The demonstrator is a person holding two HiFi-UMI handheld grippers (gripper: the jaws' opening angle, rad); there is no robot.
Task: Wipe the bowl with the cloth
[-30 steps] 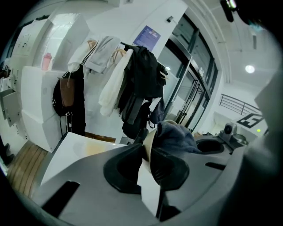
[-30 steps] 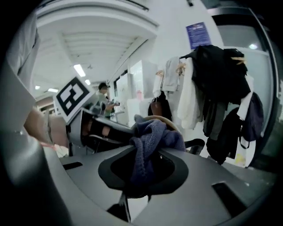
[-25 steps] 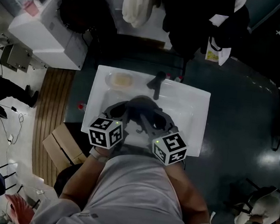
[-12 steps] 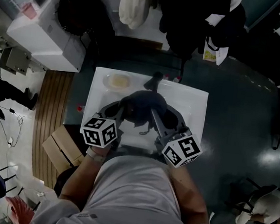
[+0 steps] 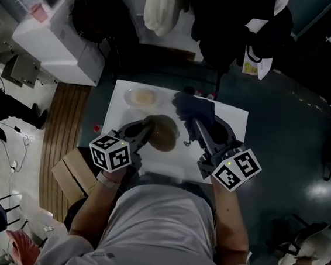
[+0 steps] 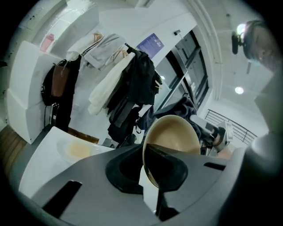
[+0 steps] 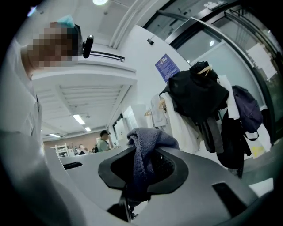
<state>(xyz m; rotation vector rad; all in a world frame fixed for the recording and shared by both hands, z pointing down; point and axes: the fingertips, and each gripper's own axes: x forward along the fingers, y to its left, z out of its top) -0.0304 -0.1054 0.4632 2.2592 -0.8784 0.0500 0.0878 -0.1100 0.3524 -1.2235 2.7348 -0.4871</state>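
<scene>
Over the sink (image 5: pixel 238 116), left gripper (image 6: pixel 150 170) grips the bowl (image 6: pixel 174 134) by its rim, right gripper (image 7: pixel 139 170) pinches the cloth (image 7: pixel 148 141)

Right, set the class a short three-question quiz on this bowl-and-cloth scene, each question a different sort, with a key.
1. True or false: the left gripper is shut on the rim of the bowl.
2. What does the right gripper hold? A) a sponge B) a cloth C) a brush
3. Fill in: in the head view, the bowl shows over the white ____.

Key: 1 true; 2 B; 3 sink.
</scene>
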